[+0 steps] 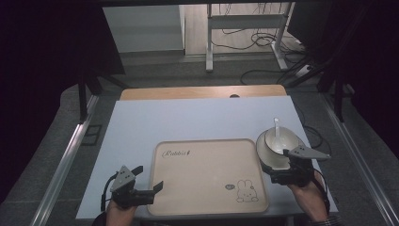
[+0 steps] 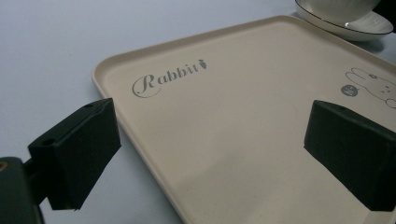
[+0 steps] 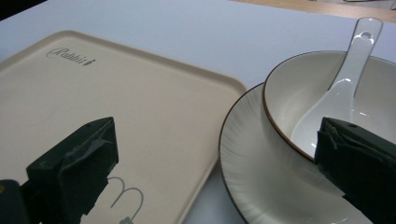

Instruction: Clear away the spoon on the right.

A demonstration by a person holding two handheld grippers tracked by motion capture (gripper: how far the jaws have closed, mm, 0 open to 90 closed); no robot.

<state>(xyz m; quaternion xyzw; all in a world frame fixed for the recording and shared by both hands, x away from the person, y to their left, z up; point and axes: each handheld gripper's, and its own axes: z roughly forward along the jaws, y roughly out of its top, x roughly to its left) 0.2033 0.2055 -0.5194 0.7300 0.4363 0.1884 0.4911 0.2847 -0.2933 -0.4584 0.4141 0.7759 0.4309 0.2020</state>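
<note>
A beige tray (image 1: 207, 176) printed with "Rabbit" and a bunny lies at the table's near middle. Just right of it a white plate (image 1: 268, 157) carries a white bowl (image 1: 284, 141) with a white spoon (image 1: 276, 128) leaning inside. My left gripper (image 1: 149, 178) stands open at the tray's left near corner, its jaws straddling the tray rim (image 2: 107, 88) with nothing between them. My right gripper (image 1: 278, 165) is open at the plate's near side. One of its jaws hangs over the tray (image 3: 154, 93), the other over the bowl (image 3: 289, 93) beside the spoon (image 3: 345, 79); the plate (image 3: 247, 158) lies between them.
The white tabletop (image 1: 188, 117) stretches beyond the tray to a wooden strip (image 1: 202, 92) at its far edge. A metal desk frame (image 1: 209, 42) and cables (image 1: 263, 40) are on the floor behind. The plate (image 2: 355, 25) sits close to the table's right edge.
</note>
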